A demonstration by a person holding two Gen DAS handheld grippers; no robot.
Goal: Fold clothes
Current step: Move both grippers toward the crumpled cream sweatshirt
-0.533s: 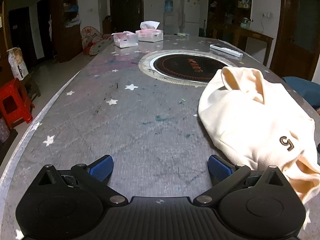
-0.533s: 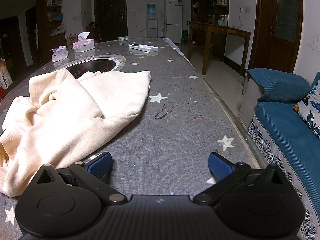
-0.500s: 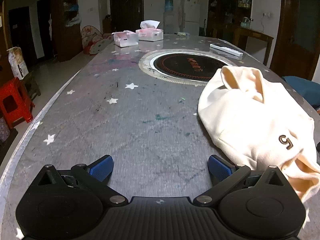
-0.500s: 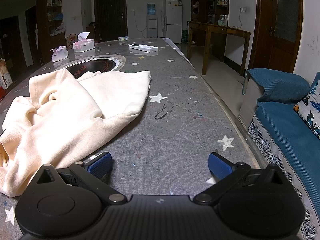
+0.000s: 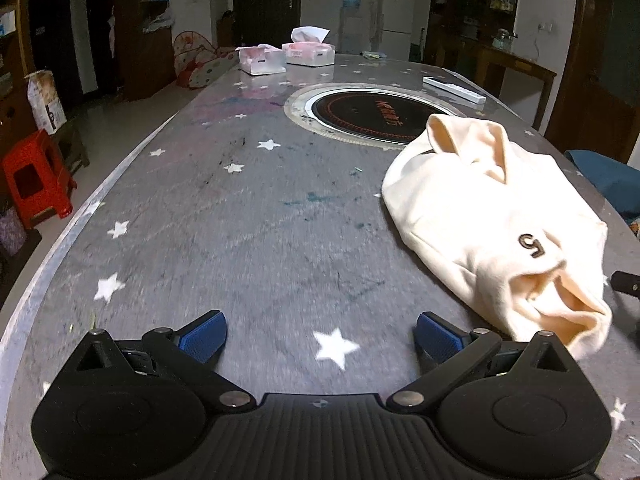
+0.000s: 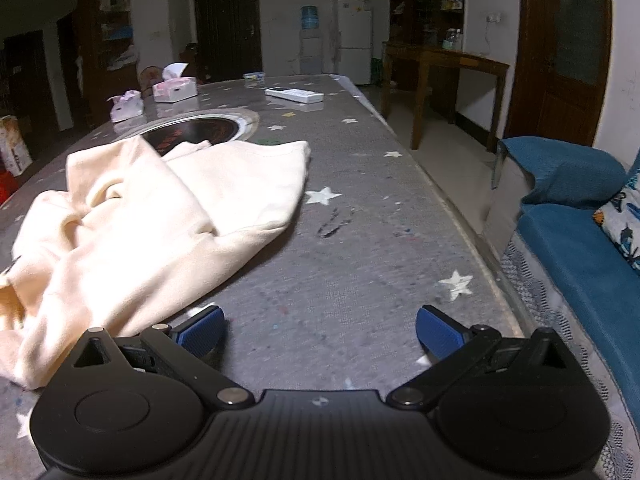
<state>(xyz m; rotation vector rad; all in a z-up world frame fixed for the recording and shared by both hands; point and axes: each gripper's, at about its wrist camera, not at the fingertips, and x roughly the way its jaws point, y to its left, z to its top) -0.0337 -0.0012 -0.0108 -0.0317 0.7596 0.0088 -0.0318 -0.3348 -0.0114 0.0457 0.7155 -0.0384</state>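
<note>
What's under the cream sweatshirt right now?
The cream sweatshirt lies crumpled on the grey star-patterned table, and its far edge overlaps the round cooktop's rim. Anything beneath the cloth is hidden.

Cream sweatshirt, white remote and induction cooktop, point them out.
cream sweatshirt (image 5: pixel 480 208): left wrist view, on its body.
white remote (image 6: pixel 295 94): right wrist view, on its top.
induction cooktop (image 5: pixel 372 110): left wrist view, on its glass.

Both grippers (image 5: pixel 320 334) (image 6: pixel 320 330) — shifted forward over table (image 5: pixel 240 220)
</note>
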